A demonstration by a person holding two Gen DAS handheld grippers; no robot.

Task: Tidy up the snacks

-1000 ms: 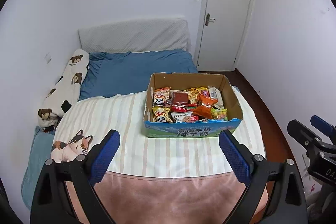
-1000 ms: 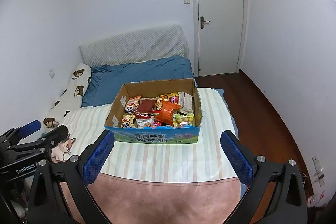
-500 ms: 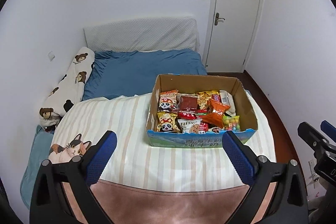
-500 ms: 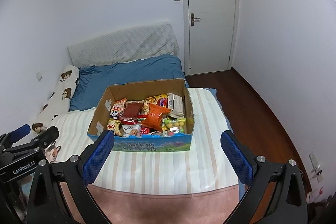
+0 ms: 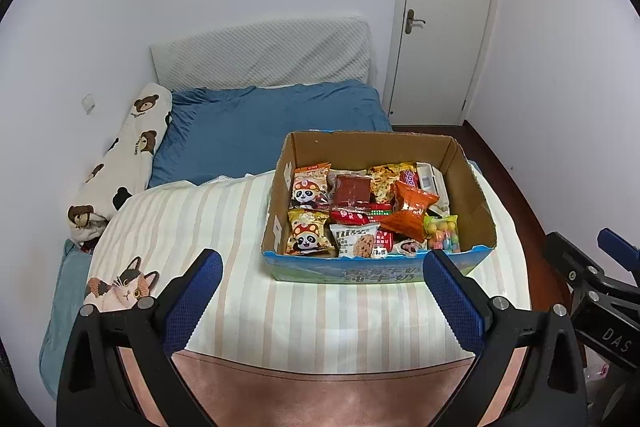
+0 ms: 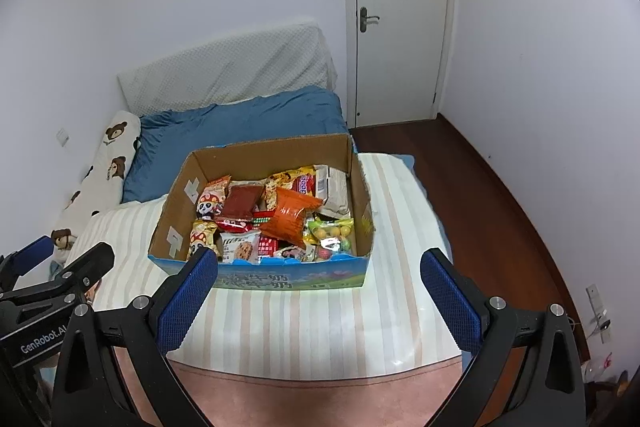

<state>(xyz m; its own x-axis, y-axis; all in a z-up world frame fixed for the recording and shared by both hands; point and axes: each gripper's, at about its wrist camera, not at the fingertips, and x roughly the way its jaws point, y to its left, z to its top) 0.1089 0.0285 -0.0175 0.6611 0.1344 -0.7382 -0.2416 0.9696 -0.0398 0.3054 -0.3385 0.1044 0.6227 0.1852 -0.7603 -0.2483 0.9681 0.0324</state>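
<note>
A brown cardboard box (image 5: 468, 187) with a blue printed front is sitting on a cream-and-peach striped blanket (image 5: 192, 227). An orange snack packet (image 5: 408, 211) is lying inside. Behind, a blue sheet (image 5: 260, 123) and a bear-print white pillow (image 5: 128, 155) are showing.

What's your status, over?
Left gripper and right gripper both open, empty, short of the box. Snacks all in the box on the bed. Nothing in the way.

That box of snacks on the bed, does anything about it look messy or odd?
The packets in the box lie jumbled, overlapping at all angles; an orange bag sits tilted atop the others. Nothing has spilled onto the striped blanket.
</note>
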